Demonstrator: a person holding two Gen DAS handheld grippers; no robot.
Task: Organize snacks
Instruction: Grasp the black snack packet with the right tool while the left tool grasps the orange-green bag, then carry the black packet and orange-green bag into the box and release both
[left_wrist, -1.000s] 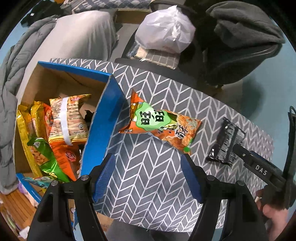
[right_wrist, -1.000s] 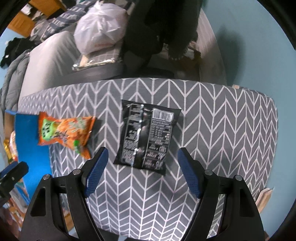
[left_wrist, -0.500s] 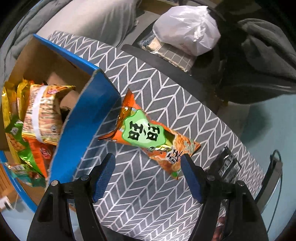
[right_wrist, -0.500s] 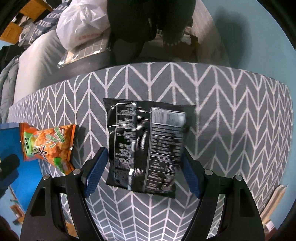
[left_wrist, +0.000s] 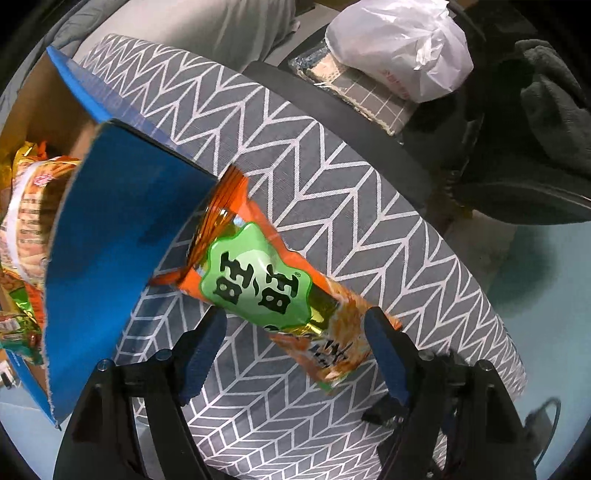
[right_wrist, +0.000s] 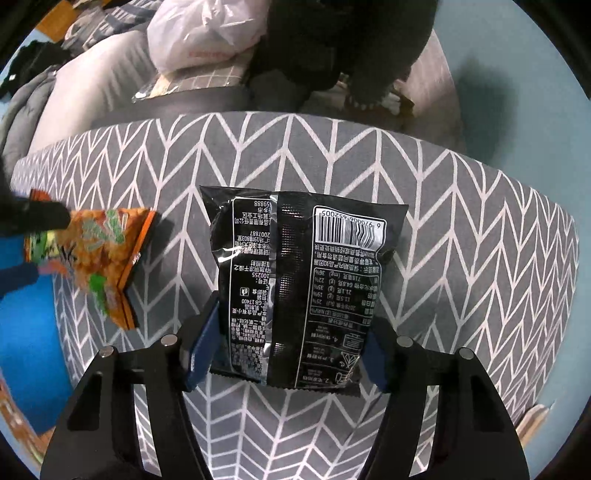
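The tabletop (right_wrist: 461, 221) carries a grey cloth with a white chevron pattern; a white bag (left_wrist: 399, 44) and dark clothing lie on furniture behind it. A blue box (left_wrist: 103, 266) stands at the tabletop's left side, one flap folded outward, with snack packs (left_wrist: 26, 221) inside.

Left tool (left_wrist: 295, 343): points down over the orange pack (left_wrist: 258, 280), which lies on the cloth with one end against the box flap. Jaws are apart and opening. The pack's lower end sits between the blue pads (left_wrist: 201, 350); no pad presses on it.

Right tool (right_wrist: 288, 350): points down over the black pack (right_wrist: 295, 277), which lies printed side up on the cloth. Jaws are closing, the pack between them. Both pads sit at the pack's edges; firm contact cannot be confirmed.
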